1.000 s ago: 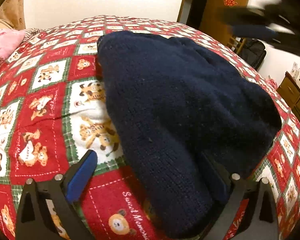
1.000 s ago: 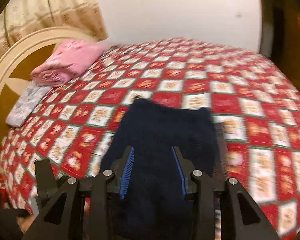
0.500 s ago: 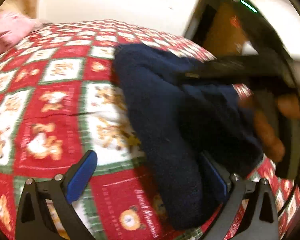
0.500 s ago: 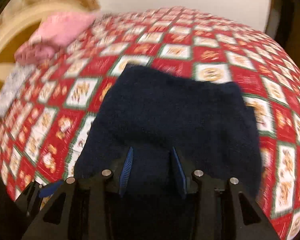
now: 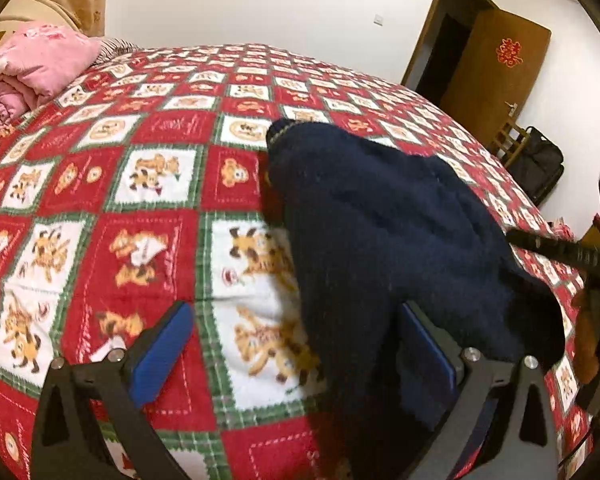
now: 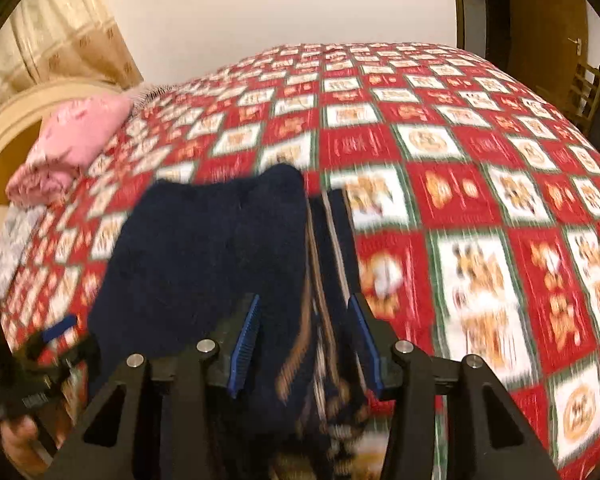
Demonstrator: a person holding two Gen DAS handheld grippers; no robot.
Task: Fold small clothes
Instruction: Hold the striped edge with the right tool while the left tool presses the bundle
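A dark navy knitted garment lies on the red patterned bedspread. My left gripper is open wide above its near end, the right finger over the fabric and the left finger over bare bedspread. In the right wrist view the garment shows a brown and white striped edge. This edge runs between the blue pads of my right gripper. Its jaws are opening and do not press on the cloth. The view is blurred.
A folded pink quilt lies at the head of the bed by a curved headboard. A brown door, a wooden chair and a black bag stand past the bed's far right. A hand shows at the right edge.
My right gripper has dropped closer to the garment's near edge and its jaws have widened; the striped edge now shows. In the left view it swept to the right edge. The left gripper drew back slightly.
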